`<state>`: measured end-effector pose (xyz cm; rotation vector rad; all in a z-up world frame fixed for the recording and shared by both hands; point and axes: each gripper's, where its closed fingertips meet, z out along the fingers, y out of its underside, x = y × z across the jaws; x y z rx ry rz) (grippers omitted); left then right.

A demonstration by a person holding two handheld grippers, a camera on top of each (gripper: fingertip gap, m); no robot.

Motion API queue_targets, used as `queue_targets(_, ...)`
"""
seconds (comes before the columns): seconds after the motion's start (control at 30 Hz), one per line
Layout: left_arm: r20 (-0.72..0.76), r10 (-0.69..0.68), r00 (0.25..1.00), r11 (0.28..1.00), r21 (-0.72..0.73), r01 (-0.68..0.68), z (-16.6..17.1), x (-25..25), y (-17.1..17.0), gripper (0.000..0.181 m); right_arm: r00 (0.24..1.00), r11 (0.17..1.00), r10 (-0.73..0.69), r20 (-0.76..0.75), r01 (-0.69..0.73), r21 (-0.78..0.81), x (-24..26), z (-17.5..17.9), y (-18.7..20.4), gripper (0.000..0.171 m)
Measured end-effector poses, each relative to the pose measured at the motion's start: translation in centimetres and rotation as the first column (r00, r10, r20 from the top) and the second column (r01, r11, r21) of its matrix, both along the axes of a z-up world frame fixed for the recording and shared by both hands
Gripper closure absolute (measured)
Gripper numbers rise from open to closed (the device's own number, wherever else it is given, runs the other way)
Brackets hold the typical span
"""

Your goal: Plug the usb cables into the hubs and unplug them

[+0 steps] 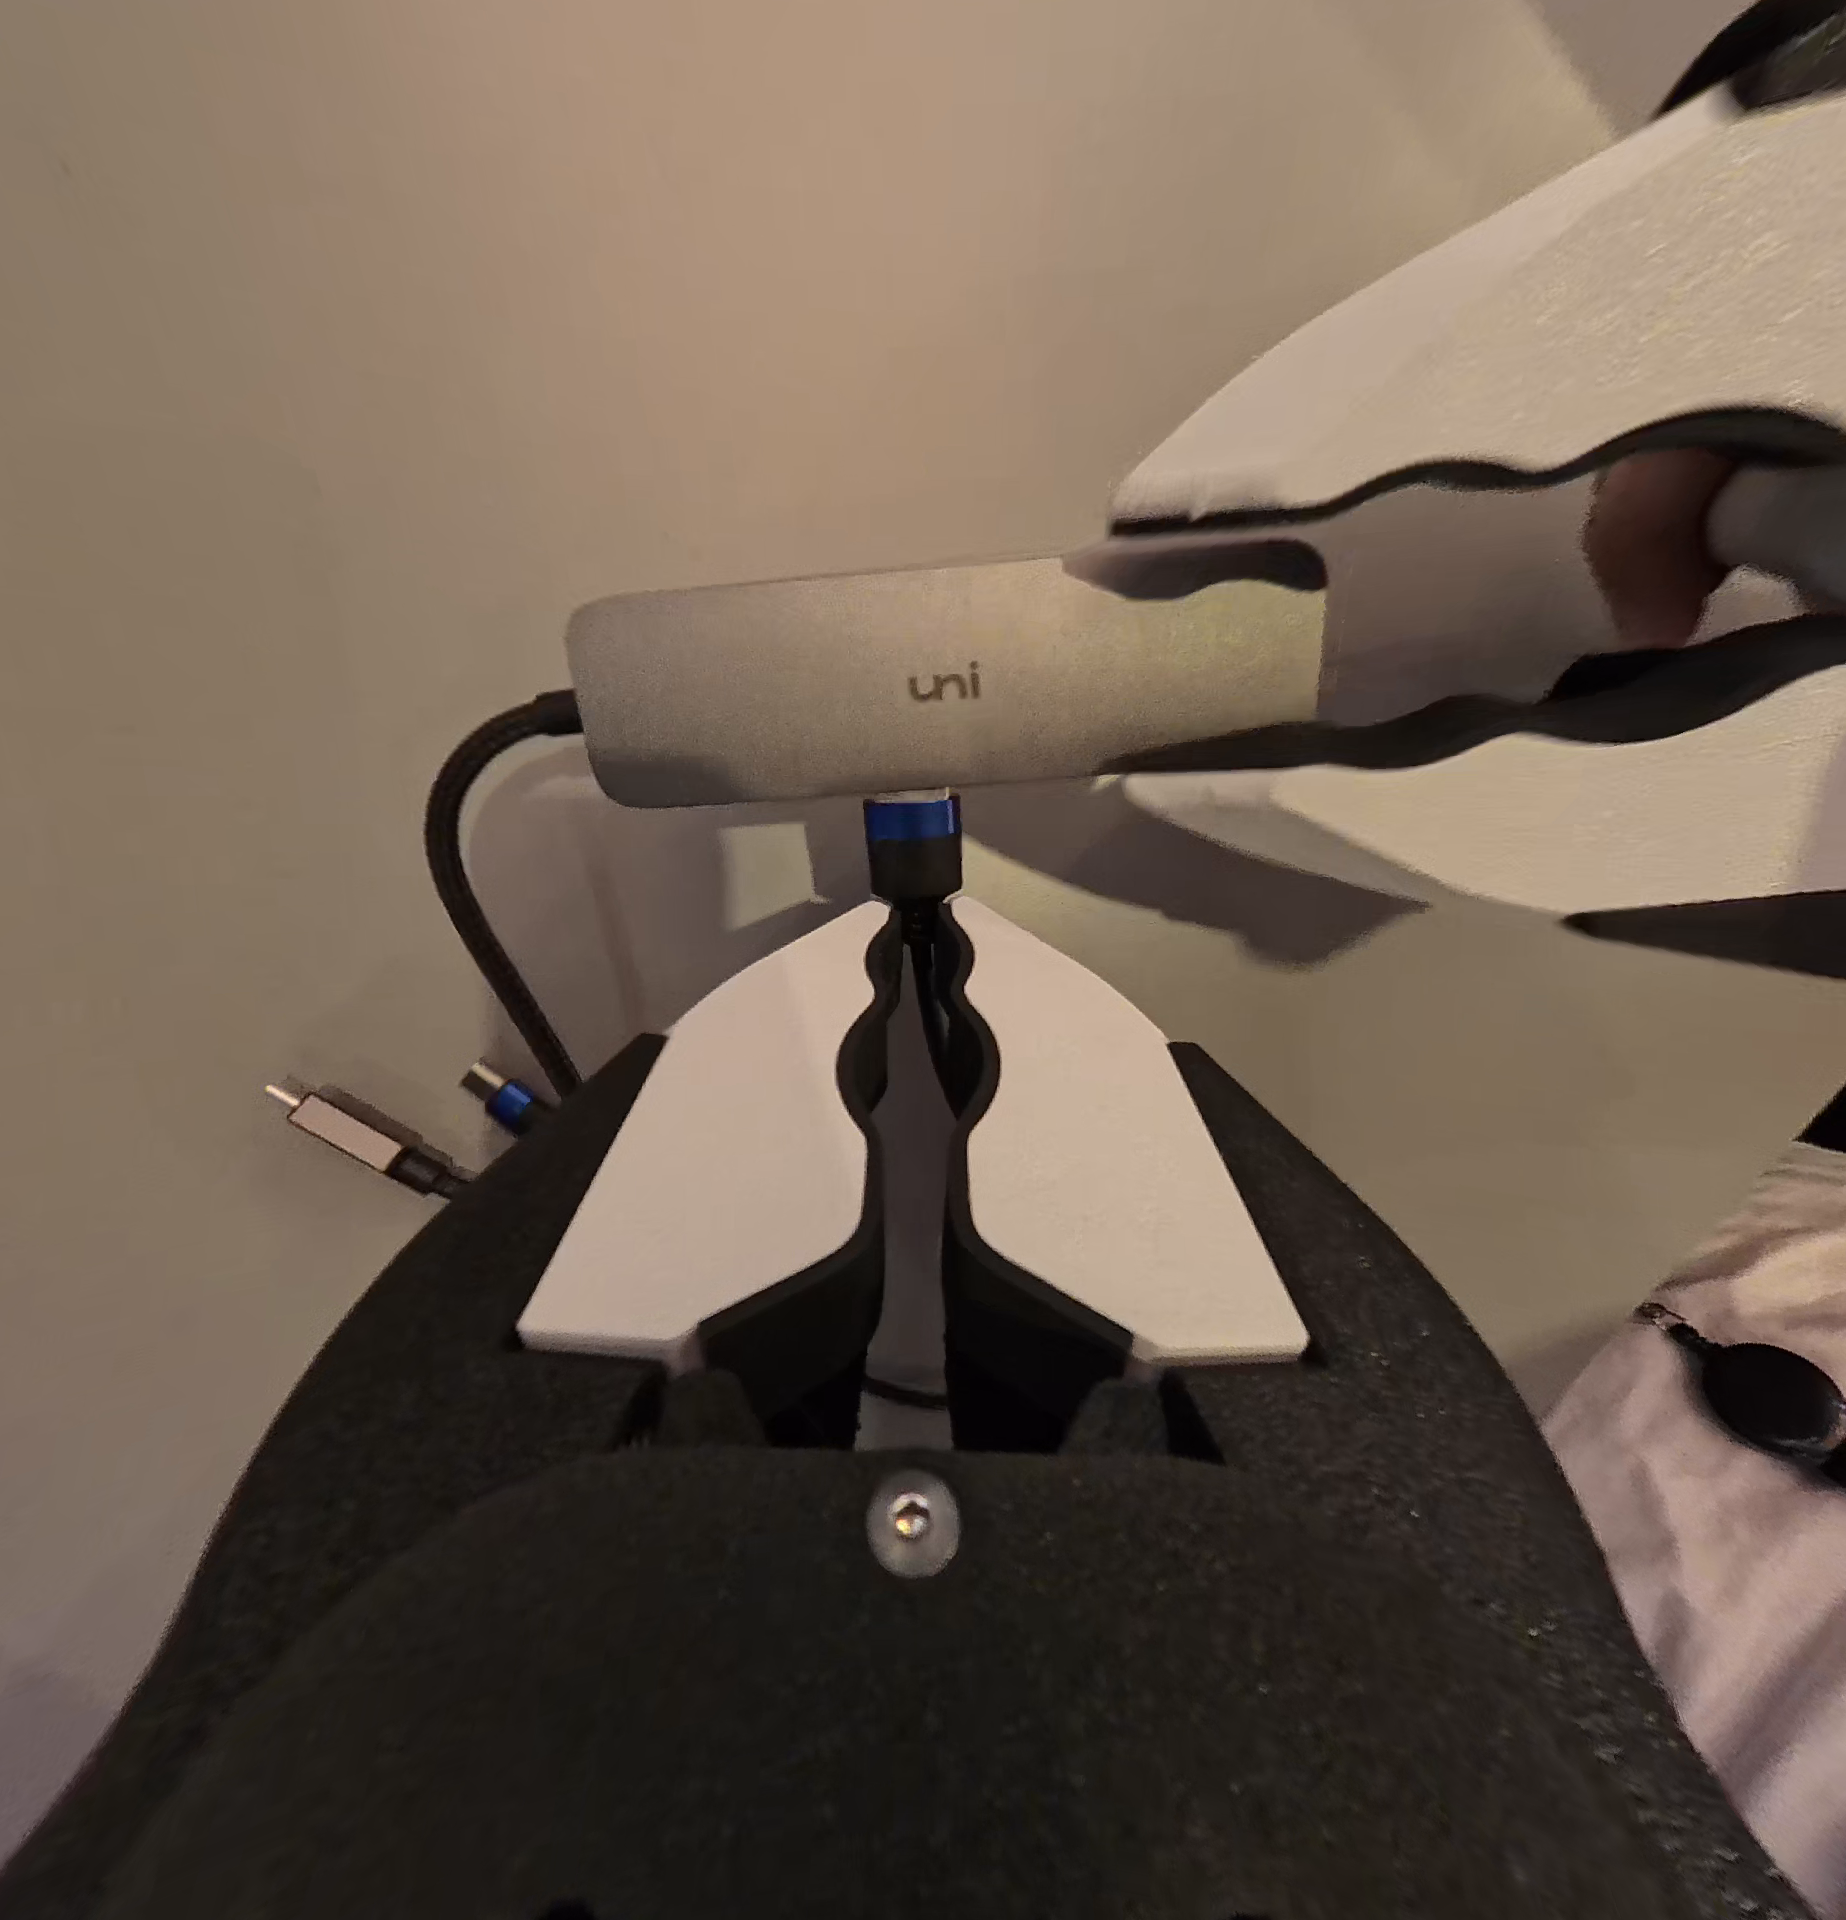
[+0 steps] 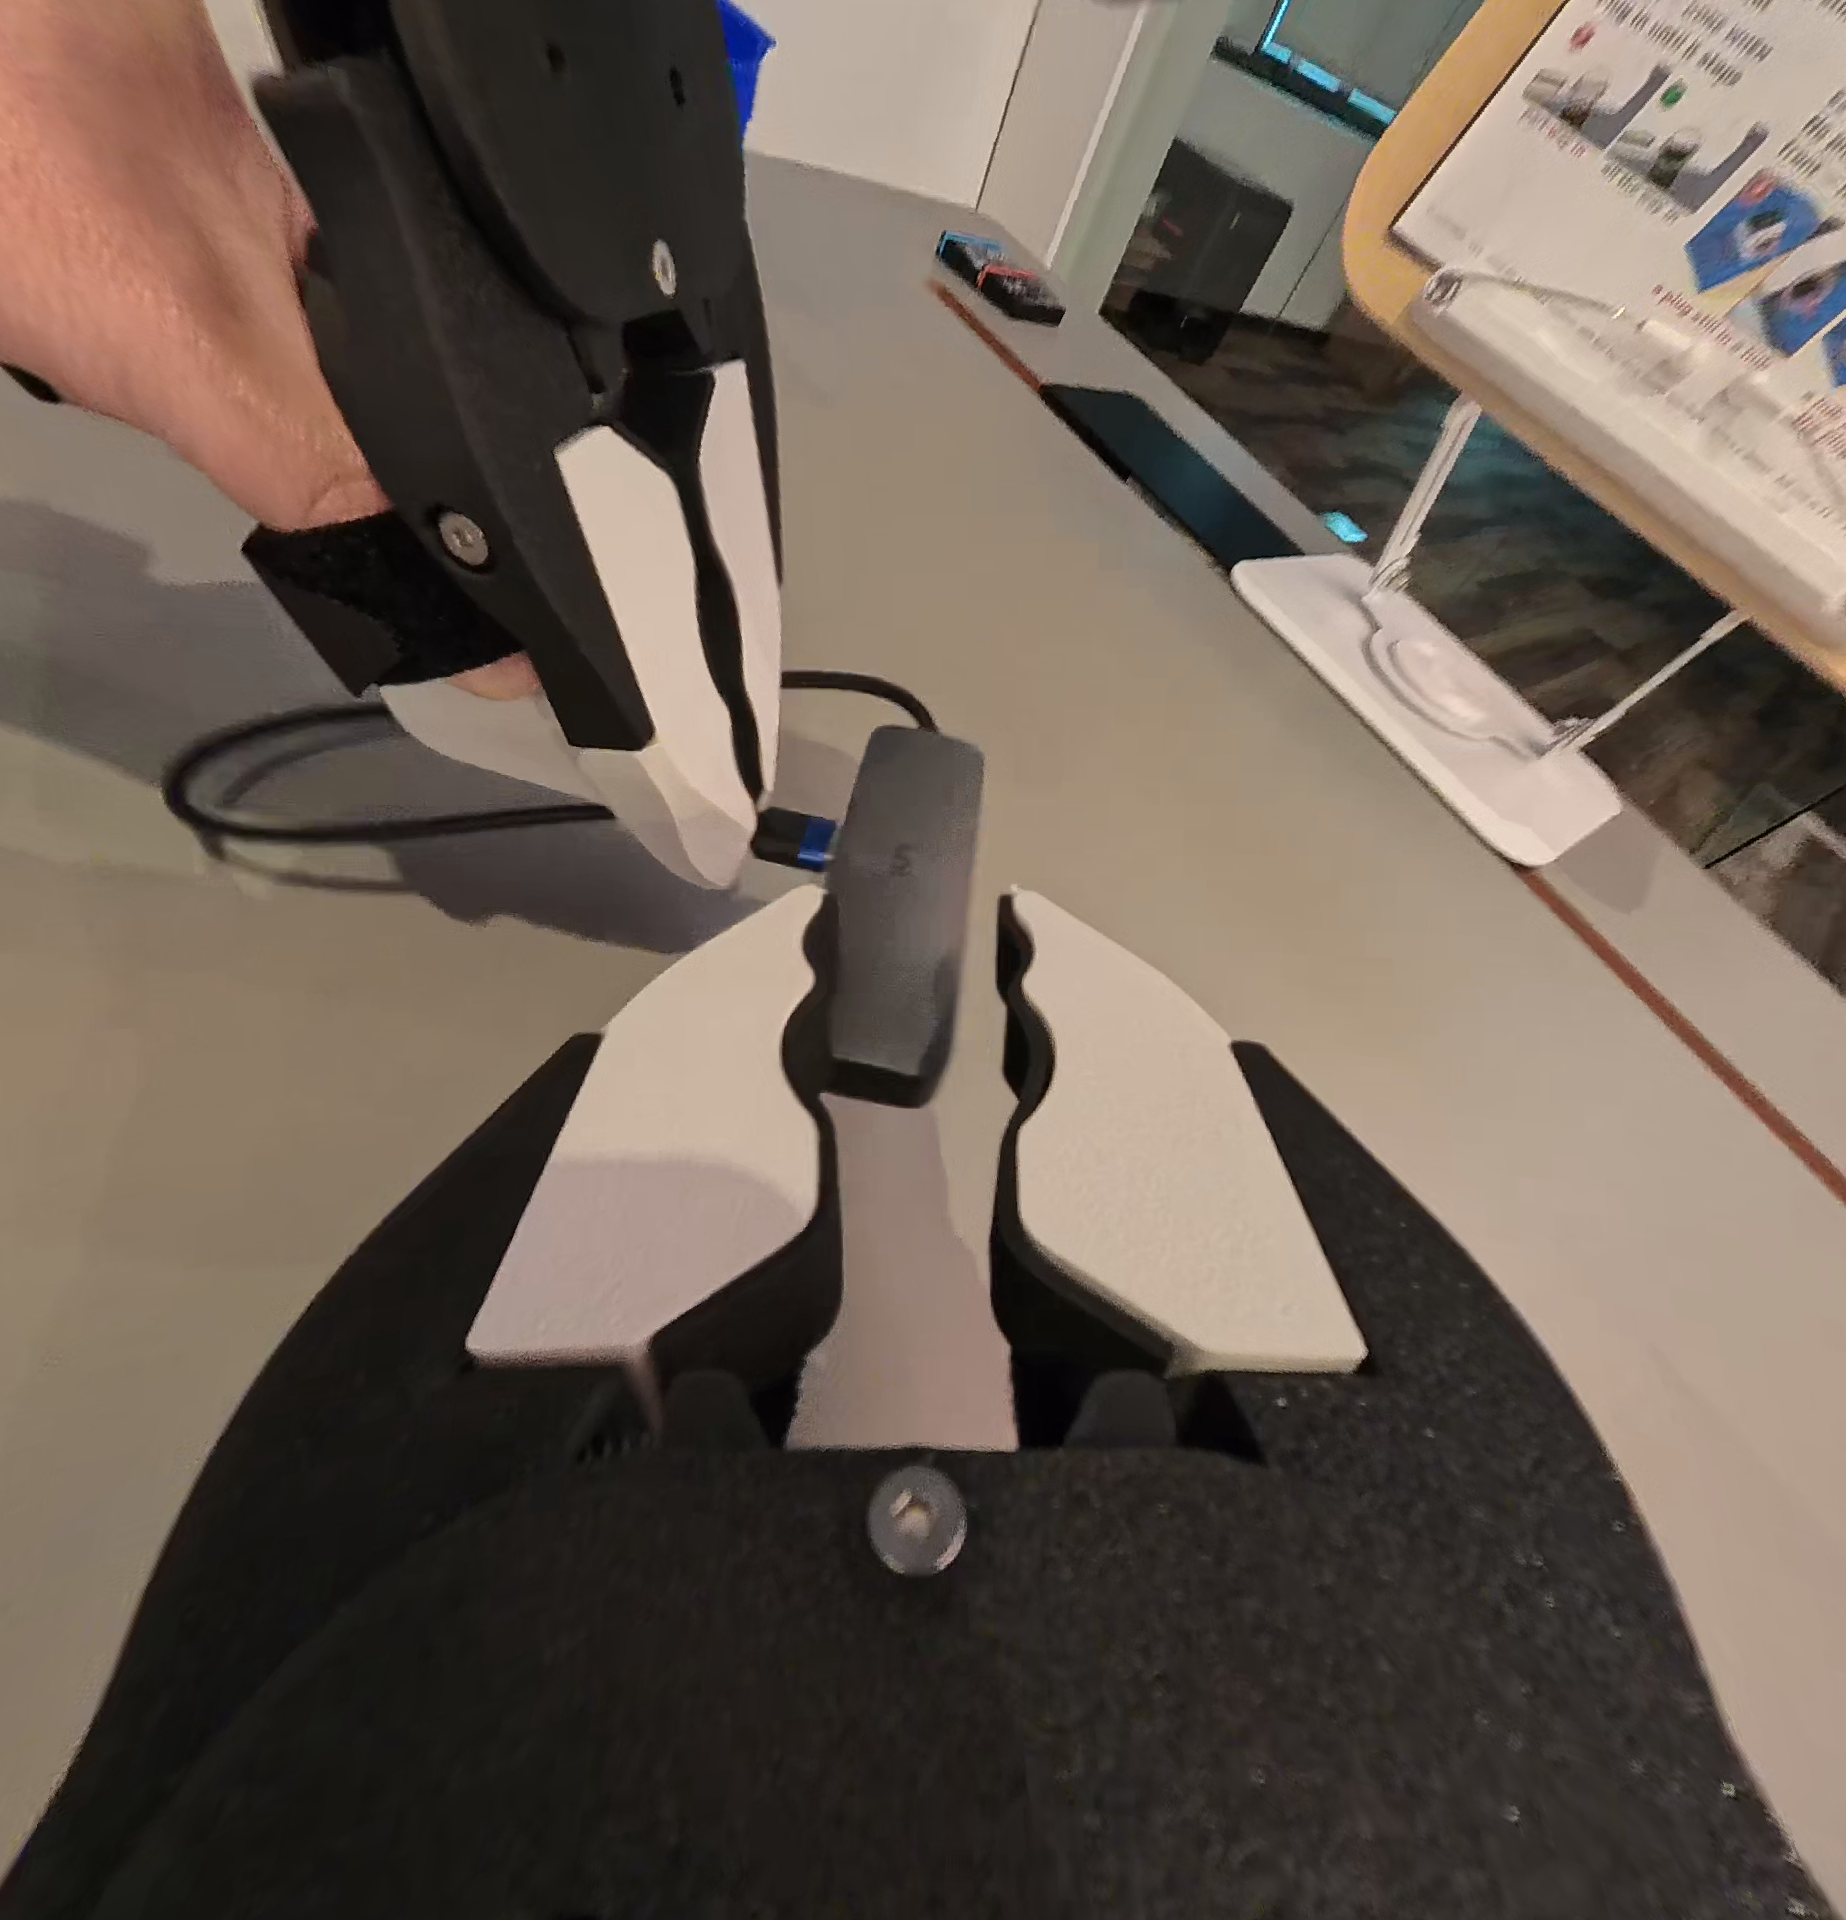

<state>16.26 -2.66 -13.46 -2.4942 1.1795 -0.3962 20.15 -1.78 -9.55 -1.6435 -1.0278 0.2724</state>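
L gripper point(image 1: 914, 920): fingers narrow, pinched on the black cable just behind the blue-banded USB plug point(image 1: 911, 847). Plug's metal tip sits at the lower edge of the silver hub point(image 1: 898, 691); can't tell how deep it is seated. Hub is held sideways above the L gripper, off the worktop point(image 2: 1158, 727). Its braided lead point(image 1: 462, 883) curves down at its L end.

R gripper point(image 2: 903, 899): fingers part-way apart, hub's near end point(image 2: 898, 997) between them. L pad touches the hub; a slim gap shows on the R side in the right wrist view. From the left wrist view both fingers overlap the hub's R end, so grip looks partial.

A hand point(image 2: 140, 281) carries the L gripper, strap over a finger. Black cable loops on the worktop behind it.

Further off, L wrist view: a spare silver connector point(image 1: 347, 1127) and another blue-banded plug point(image 1: 503, 1096) lie low left. R wrist view: white stand point(image 2: 1438, 717) w/ a tilted printed board point(image 2: 1677, 208) at the worktop's R edge.
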Motion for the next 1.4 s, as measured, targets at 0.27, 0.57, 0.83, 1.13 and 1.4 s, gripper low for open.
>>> queue_targets(0.27, -0.013, 0.003, 1.000, 0.999, 0.051, -0.003, -0.2, -0.5, 0.6, 0.176, 0.969, 0.965, -0.025, -0.246, -0.041, -0.261, 2.2, 1.2, 0.4, 0.130)
queue_targets(0.57, -0.021, -0.012, 1.000, 0.984, 0.175, 0.015, 2.2, -0.7, 1.2, 0.176, 0.832, 0.716, -0.169, -0.529, -0.265, -0.646, 1.6, 0.8, 1.4, 0.128)
queue_targets(0.83, -0.002, -0.022, 1.000, 0.977, 0.214, 0.022, 3.6, -0.4, 1.3, 0.176, 0.782, 0.532, -0.167, -0.600, -0.441, -0.723, -0.8, 1.7, 0.4, 0.140)
queue_targets(1.13, 0.006, -0.025, 1.000, 0.976, 0.218, 0.024, 4.0, -0.4, 1.5, 0.176, 0.743, 0.489, -0.180, -0.644, -0.501, -0.714, -1.1, 2.3, 0.2, 0.152)
queue_targets(1.4, -0.014, -0.057, 0.998, 0.961, 0.271, 0.059, 4.1, -0.3, 1.6, 0.175, 0.736, 0.460, -0.165, -0.656, -0.531, -0.712, -1.0, 2.4, 0.0, 0.160)
